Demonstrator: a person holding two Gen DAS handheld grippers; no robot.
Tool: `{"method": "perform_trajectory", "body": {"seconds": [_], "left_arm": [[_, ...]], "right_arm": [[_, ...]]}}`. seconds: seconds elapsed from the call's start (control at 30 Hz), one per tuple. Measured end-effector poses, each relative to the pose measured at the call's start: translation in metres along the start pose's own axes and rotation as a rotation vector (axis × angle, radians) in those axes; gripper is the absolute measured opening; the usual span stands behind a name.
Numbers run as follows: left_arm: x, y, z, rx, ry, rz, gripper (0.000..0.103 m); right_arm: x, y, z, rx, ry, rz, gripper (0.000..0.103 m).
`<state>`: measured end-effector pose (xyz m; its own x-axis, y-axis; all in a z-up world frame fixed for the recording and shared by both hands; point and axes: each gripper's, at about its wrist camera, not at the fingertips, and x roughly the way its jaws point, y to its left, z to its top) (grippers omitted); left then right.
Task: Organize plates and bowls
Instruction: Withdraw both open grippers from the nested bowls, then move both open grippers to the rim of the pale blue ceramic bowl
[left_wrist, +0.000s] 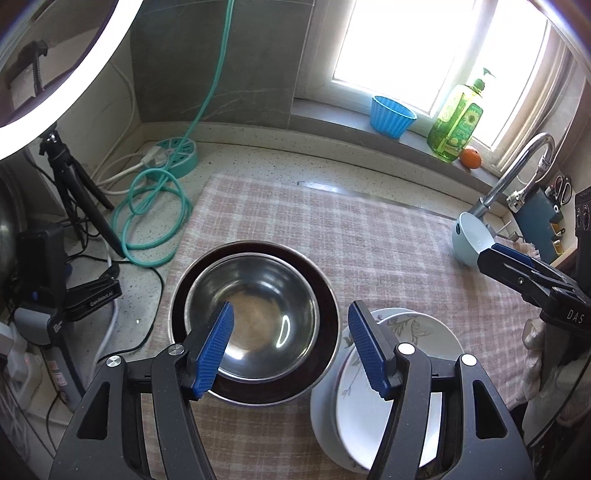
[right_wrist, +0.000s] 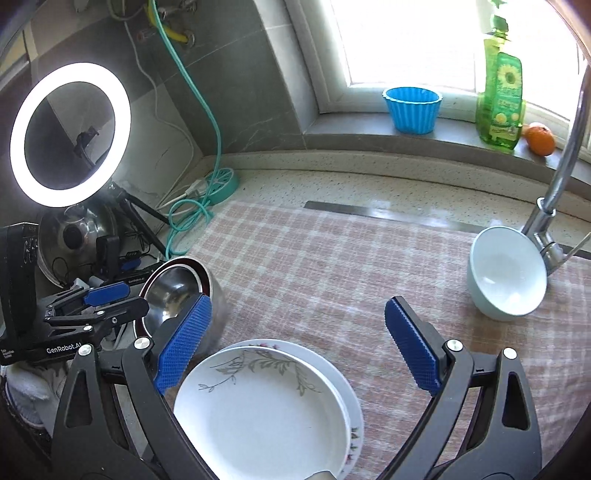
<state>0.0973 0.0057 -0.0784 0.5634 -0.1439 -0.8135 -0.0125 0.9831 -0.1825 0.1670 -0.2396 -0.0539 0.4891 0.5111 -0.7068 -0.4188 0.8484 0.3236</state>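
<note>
- The left gripper (left_wrist: 291, 347) hangs above the steel bowls (left_wrist: 255, 317), jaws spread and holding nothing.
- The right gripper (right_wrist: 295, 343) hovers over the plates (right_wrist: 266, 410), jaws likewise wide apart and empty.
- Two steel bowls sit nested on the checked cloth (left_wrist: 369, 236), just beside the stack of two plates; the rims look close to touching.
- The pale bowl (right_wrist: 506, 273) stands well apart, at the cloth's far right by the tap (right_wrist: 561, 184).
- Risk, as I judge it: reaching for the pale bowl could knock the tap, since the two are nearly in contact.
- A rim pinch on its glazed wall may slip; a drop onto the bench could chip it.
- Carried over to the steel bowls, it would cross the plates; a low pass could clip the top plate and shift the stack.
- The cloth may drag and bunch if a bowl is slid rather than lifted.
- The two grippers work close together, so a collision is possible.
</note>
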Motion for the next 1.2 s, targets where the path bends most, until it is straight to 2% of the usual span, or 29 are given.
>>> {"method": "perform_trajectory", "body": {"seconds": [0.2,0.37,0.63,0.83,0.93,1.07,1.2], "left_arm": [[0.006,-0.03,0.007,0.014,-0.01,-0.047,0.064],[0.016,-0.062,0.011,0.04,-0.01,-0.078,0.064],[0.034,-0.107,0.018,0.064,-0.001,-0.119,0.064],[0.049,-0.138,0.027,0.082,0.006,-0.145,0.064],[0.058,-0.155,0.033,0.087,0.016,-0.169,0.064],[0.071,-0.179,0.042,0.106,0.021,-0.192,0.062],[0.092,-0.198,0.049,0.099,0.048,-0.212,0.06]], "right_arm": [[-0.033,-0.05,-0.004,0.08,-0.047,-0.064,0.097],[-0.055,-0.096,-0.01,0.133,-0.037,-0.144,0.097],[-0.085,-0.171,-0.024,0.238,-0.04,-0.206,0.097],[-0.096,-0.211,-0.026,0.27,-0.054,-0.233,0.096],[-0.096,-0.224,-0.025,0.267,-0.053,-0.238,0.088],[-0.088,-0.238,-0.021,0.28,-0.041,-0.213,0.082],[-0.074,-0.247,-0.016,0.291,-0.027,-0.192,0.069]]}}
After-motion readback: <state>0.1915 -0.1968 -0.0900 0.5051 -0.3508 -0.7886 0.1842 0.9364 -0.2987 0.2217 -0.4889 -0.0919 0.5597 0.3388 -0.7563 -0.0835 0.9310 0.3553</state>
